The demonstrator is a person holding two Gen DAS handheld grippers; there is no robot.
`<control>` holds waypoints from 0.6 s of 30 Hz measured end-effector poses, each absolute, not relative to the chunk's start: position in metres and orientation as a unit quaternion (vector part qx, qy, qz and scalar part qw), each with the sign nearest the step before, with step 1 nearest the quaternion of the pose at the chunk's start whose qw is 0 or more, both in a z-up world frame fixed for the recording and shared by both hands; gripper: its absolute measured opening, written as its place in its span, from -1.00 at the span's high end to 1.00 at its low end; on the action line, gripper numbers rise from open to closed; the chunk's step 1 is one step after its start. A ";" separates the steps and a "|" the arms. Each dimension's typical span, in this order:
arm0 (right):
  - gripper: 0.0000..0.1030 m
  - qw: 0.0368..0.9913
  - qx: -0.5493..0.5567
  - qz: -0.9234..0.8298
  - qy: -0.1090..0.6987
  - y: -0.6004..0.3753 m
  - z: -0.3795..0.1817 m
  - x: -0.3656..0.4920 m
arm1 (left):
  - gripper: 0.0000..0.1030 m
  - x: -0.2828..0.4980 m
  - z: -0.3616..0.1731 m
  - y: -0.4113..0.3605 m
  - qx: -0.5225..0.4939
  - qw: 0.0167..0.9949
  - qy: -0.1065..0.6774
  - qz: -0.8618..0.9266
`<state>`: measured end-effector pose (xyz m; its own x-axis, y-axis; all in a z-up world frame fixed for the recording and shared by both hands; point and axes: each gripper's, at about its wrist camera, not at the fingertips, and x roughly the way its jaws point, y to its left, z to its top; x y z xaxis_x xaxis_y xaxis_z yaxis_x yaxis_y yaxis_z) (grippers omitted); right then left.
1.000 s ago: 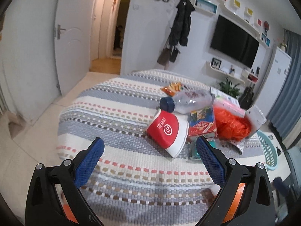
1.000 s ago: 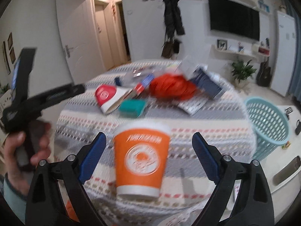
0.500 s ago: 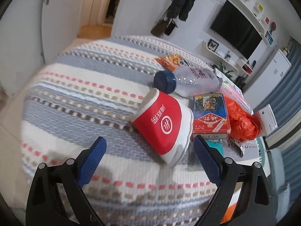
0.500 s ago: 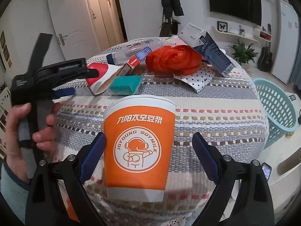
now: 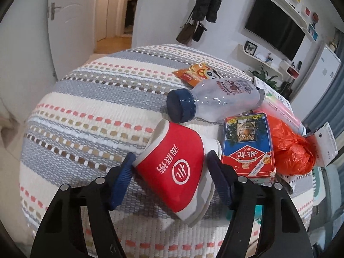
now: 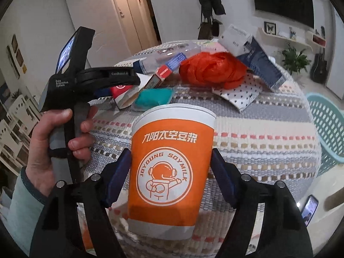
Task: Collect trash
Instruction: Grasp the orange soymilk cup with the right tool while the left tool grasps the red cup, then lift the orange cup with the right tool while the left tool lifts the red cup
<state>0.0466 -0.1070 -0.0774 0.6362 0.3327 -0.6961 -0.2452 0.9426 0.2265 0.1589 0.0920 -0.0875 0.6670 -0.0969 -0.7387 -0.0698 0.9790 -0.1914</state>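
Observation:
A red paper cup (image 5: 178,167) lies on its side on the striped tablecloth (image 5: 90,111). My left gripper (image 5: 171,161) straddles it, its jaws closing, and both blue pads (image 5: 123,174) touch the cup's sides. An orange soymilk cup (image 6: 169,161) stands upright near the table's front edge. My right gripper (image 6: 171,154) is closing on it, with its blue pads (image 6: 120,172) against the cup's sides. In the right wrist view a hand (image 6: 49,142) holds the left gripper (image 6: 111,77) over the red cup (image 6: 121,91).
Behind the red cup lie a plastic bottle (image 5: 215,101), a snack wrapper (image 5: 196,73), a blue card box (image 5: 247,148), an orange plastic bag (image 5: 290,150) and cartons (image 6: 258,64). A teal pack (image 6: 153,97) sits mid-table. A teal laundry basket (image 6: 324,124) stands on the floor to the right.
Both grippers moved forward and down and closed from wide open onto their cups: the left around the red cup, the right around the orange cup.

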 end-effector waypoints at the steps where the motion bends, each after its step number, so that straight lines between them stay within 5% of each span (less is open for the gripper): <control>1: -0.30 0.906 0.050 0.158 0.390 -0.107 -0.076 0.045 | -0.21 0.156 -0.086 0.091 -0.100 0.910 0.403 -0.005; 6: 0.11 0.925 0.021 0.137 0.354 -0.119 -0.063 0.044 | 0.01 0.142 -0.073 0.095 -0.104 0.917 0.384 -0.006; 18: 0.21 0.928 -0.024 0.158 0.337 -0.105 -0.055 0.037 | 0.05 0.088 -0.054 0.106 -0.107 0.935 0.338 -0.003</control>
